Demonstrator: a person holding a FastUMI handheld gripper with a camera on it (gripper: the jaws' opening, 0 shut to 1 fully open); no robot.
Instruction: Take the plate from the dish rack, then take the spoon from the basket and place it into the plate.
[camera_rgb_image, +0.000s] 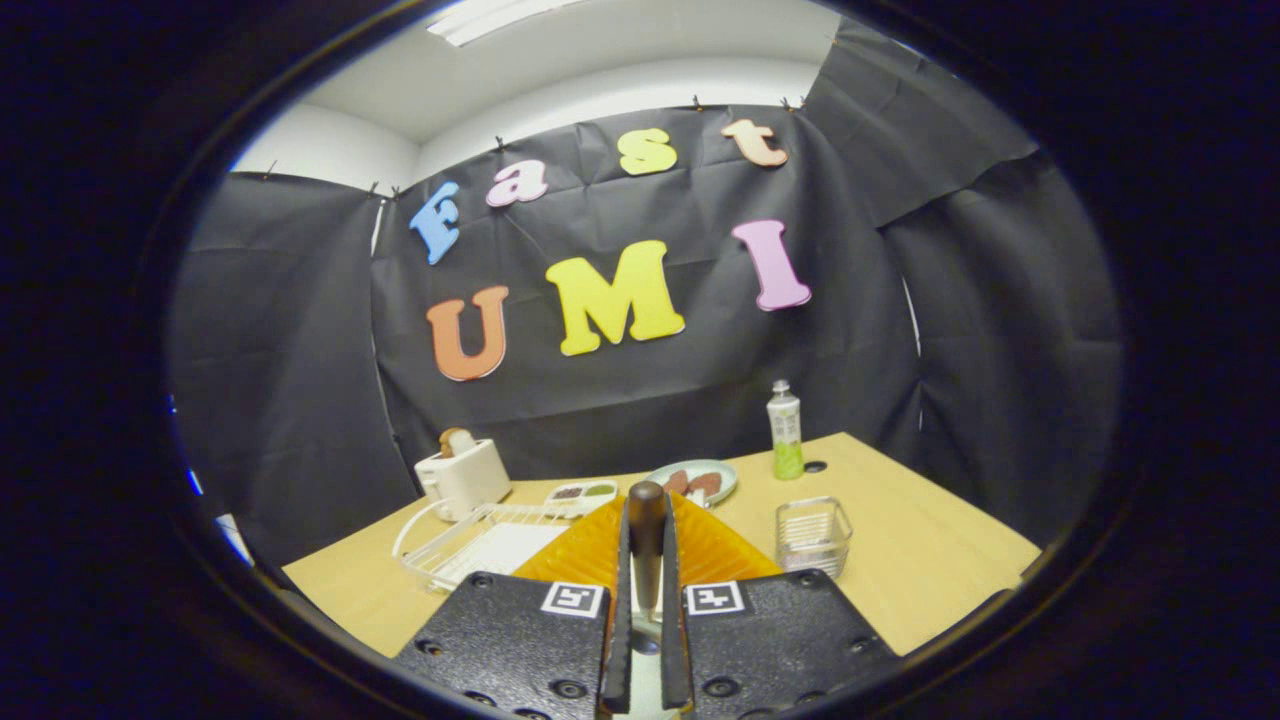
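Above the worktop (900, 560), the gripper (646, 590) hangs with its jaws clamped on the dark handle of the spoon (646, 530), which stands upright between them, its rounded end pointing up. Directly beneath and just beyond the jaws lies the orange plate (720, 550). A white dish rack (470, 545) sits to the left of the plate, a clear wire basket (812, 535) to its right. Farther back stand a toaster (462, 478), a food dish (695, 480) and a bottle (785, 430).
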